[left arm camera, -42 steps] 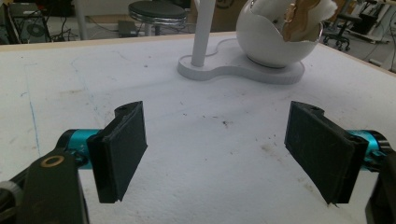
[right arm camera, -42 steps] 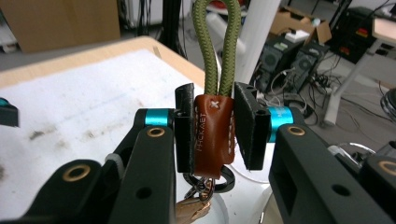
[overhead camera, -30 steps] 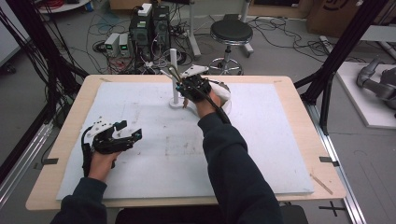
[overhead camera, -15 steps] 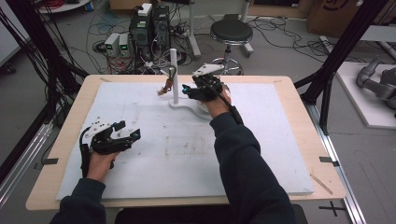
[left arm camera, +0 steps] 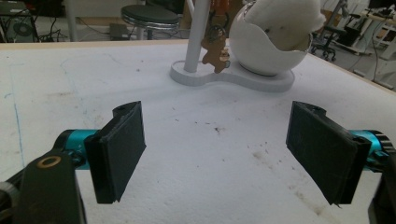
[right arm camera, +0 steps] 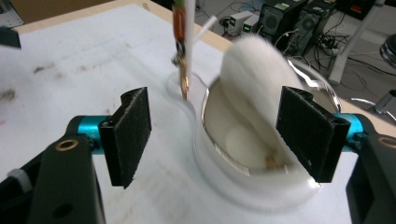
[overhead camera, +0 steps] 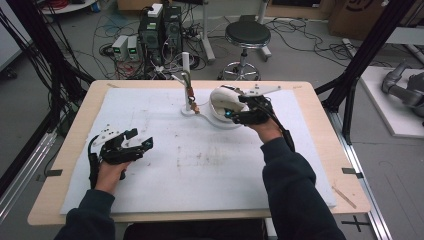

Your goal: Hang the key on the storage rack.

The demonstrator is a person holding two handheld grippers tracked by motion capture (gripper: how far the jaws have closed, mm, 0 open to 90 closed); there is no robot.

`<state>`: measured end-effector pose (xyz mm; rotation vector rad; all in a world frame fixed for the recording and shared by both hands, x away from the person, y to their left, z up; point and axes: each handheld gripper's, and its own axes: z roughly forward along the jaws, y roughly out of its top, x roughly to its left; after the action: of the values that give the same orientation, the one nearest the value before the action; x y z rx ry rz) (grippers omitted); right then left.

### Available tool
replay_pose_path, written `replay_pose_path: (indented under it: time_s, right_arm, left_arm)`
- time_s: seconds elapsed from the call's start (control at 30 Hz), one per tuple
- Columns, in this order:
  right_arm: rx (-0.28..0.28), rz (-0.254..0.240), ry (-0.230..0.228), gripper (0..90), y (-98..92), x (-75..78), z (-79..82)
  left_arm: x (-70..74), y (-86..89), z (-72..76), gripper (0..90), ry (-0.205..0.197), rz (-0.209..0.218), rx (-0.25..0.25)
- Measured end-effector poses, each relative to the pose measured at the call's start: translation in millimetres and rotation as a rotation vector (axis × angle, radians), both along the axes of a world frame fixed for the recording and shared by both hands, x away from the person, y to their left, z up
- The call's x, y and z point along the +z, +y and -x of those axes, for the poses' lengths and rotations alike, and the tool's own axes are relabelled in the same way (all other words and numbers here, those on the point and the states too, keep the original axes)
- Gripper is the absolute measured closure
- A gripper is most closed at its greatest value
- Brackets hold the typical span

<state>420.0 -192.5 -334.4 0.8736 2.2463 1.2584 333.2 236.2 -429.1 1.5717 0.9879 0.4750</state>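
A: Status on the right gripper (overhead camera: 234, 112)?

B: It has swung round from the post side. A second ago it sat right over the post (overhead camera: 186, 75); now it is at the bowl (overhead camera: 222, 105), jaws spread wide and holding nothing. In the right gripper view the fluffy white lump (right arm camera: 254, 74) sits just ahead, between the pads (right arm camera: 132, 135).

A: So the lump is the target?

B: My read, yes. The lump rests in the bowl, leaning on its far wall. The hand looks lined up for a grab, not closed yet.

A: Left gripper (overhead camera: 134, 142)?

B: Hasn't moved. Parked low on the mat, well apart from the stand (left arm camera: 233, 77), jaws released, nothing in them.

A: Anything in the way?

B: The bowl rim sits between the pads and the lump, so the jaws must go in over it. The post is just left of the right gripper's left pad, with a small brown charm (overhead camera: 192, 100) hanging off it. A swing that way could clip it. The base joins post and bowl, so a knock moves both.

A: Mat?

B: White mat (overhead camera: 150, 195) is bare near both grippers, only smudges.
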Motion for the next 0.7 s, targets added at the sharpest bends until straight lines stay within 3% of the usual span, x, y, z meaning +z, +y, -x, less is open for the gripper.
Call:
replay_pose_path:
  time_s: [0.1, 0.13, 0.17, 0.27, 0.37, 0.7]
  right_arm:
    - [-0.032, -0.003, 0.013, 22.6, -24.9, -12.0, 17.9]
    - [-0.032, -0.003, 0.013, 22.6, -24.9, -12.0, 17.9]
    - [-0.045, -0.018, 0.009, 22.2, -37.5, -19.3, 29.0]
    - [-0.055, -0.025, -0.002, 22.1, -50.3, -27.5, 39.2]
    - [-0.107, -0.038, 0.003, 21.9, -72.8, -42.9, 58.3]
    - [-0.185, -0.045, 0.014, 21.9, -101.3, -68.7, 88.4]
  left_arm:
    - [0.4, 1.5, -1.8, 19.5, -0.009, 0.013, 0.008]
    - [0.4, 1.5, -1.8, 19.5, -0.009, 0.013, 0.008]
    - [0.3, 1.8, -1.9, 19.5, -0.01, 0.019, 0.011]
    - [0.3, 2.4, -2.7, 19.6, -0.018, 0.023, 0.018]
    - [0.6, 1.9, -2.7, 19.5, -0.025, 0.019, 0.014]
    - [2.4, 0.5, -0.4, 19.5, -0.034, 0.01, 0.007]
